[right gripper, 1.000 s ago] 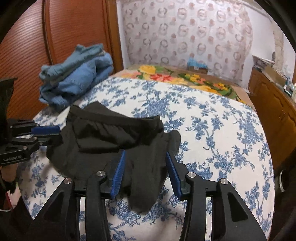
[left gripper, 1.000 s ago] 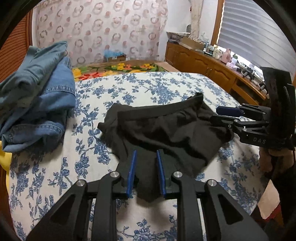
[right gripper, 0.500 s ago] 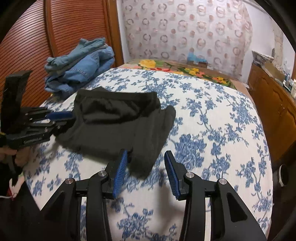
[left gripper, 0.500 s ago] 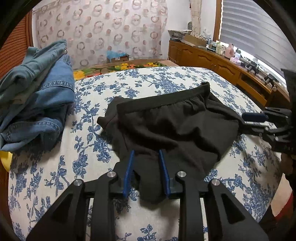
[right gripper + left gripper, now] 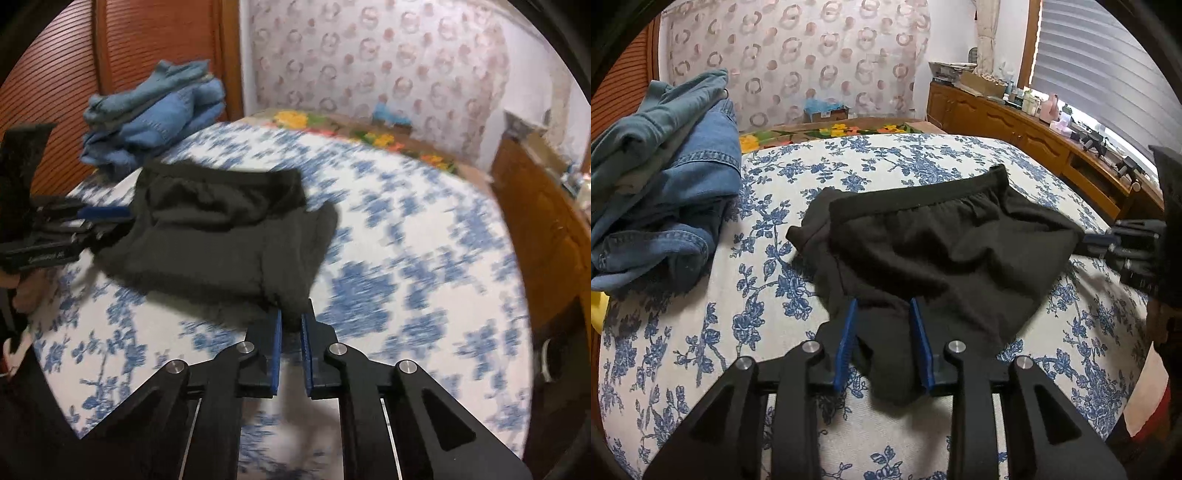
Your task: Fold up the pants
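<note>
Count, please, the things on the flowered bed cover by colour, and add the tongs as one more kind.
Black pants: 1
Blue denim pile: 1 (how many garments it holds cannot be told)
Tongs: 2, the left tongs and the right tongs
Total: 4

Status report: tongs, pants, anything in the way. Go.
Right tongs shut on black pants hem. Left tongs open, straddling another hem. Pants partly folded on floral bedspread. Denim pile alongside, apart.
</note>
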